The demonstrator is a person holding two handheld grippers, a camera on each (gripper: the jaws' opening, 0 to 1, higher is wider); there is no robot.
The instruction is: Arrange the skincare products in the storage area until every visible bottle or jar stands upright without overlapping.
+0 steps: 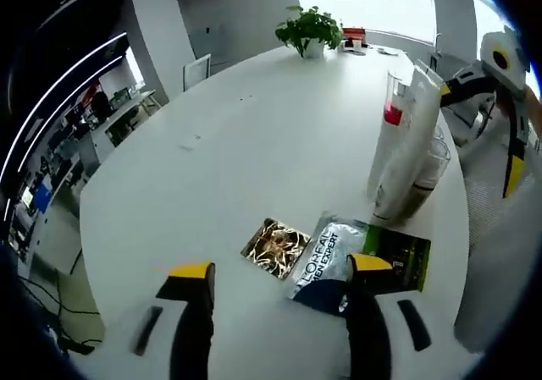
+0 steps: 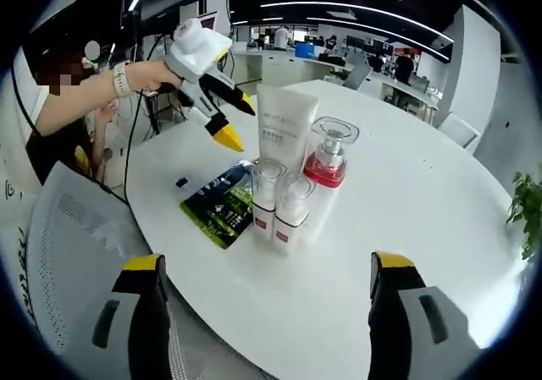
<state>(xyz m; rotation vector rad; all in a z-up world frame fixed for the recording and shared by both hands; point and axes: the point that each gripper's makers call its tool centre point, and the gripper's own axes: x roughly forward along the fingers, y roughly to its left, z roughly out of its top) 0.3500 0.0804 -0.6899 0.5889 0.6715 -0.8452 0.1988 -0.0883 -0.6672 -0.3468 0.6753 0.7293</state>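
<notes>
You're holding the left gripper [image 1: 278, 285] spread wide and carrying nothing, hovering low over the white table [image 1: 229, 143]; its jaws are framing the flat sachets: the gold sachet [image 1: 275, 247] between them, the L'Oreal sachet [image 1: 326, 257] and the green sachet [image 1: 398, 257] toward 2 o'clock, the last two overlapping. You're keeping the right gripper [image 2: 267, 283] just as wide and empty, pulled back over the near rim, likely to keep the whole cluster in sight. Dead ahead at 12 o'clock the white tube [image 2: 284, 129], the red-collared pump bottle [image 2: 329, 162] and two small clear-capped bottles [image 2: 282, 206] are all standing upright, crowded, seemingly touching, so the bottles look done while the sachets are still lying flat. The green sachet is sitting close to the table edge at 9 o'clock of the cluster. Open tabletop is stretching toward the potted plant [image 1: 309, 30], giving room to spread things.
</notes>
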